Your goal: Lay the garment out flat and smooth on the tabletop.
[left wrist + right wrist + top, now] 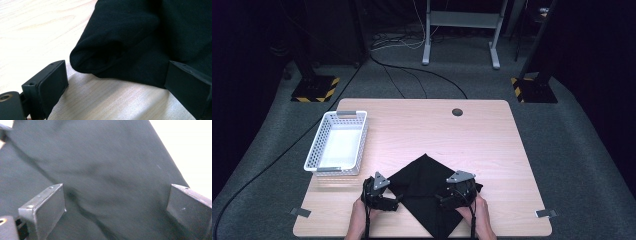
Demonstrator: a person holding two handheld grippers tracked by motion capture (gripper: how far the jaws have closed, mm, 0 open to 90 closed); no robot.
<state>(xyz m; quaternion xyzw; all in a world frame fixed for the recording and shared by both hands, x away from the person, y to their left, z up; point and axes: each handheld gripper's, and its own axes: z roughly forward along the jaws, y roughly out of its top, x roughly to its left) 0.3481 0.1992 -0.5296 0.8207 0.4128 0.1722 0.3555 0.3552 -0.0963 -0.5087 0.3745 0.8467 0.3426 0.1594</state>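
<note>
Wide wooden table (492,150) under the lights, pale and bare across the far half, small dark hole (457,112) near the far edge. Black cloth (427,190) next, spread like a diamond on the near middle, one corner pointing away, the near corner reaching the table's front edge. White slotted basket (338,143) off at the left side, well apart from the cloth, nothing visible inside. Left gripper (388,199) down at the cloth's left corner, jaws spread wide, a rolled, folded-over corner of the cloth (140,37) lying between them on the wood, nothing pinched. Right gripper (447,196) on the cloth's right part, jaws likewise spread wide over rumpled fabric (105,175), gripping nothing. Grey tape tabs (300,212) at both near corners.
</note>
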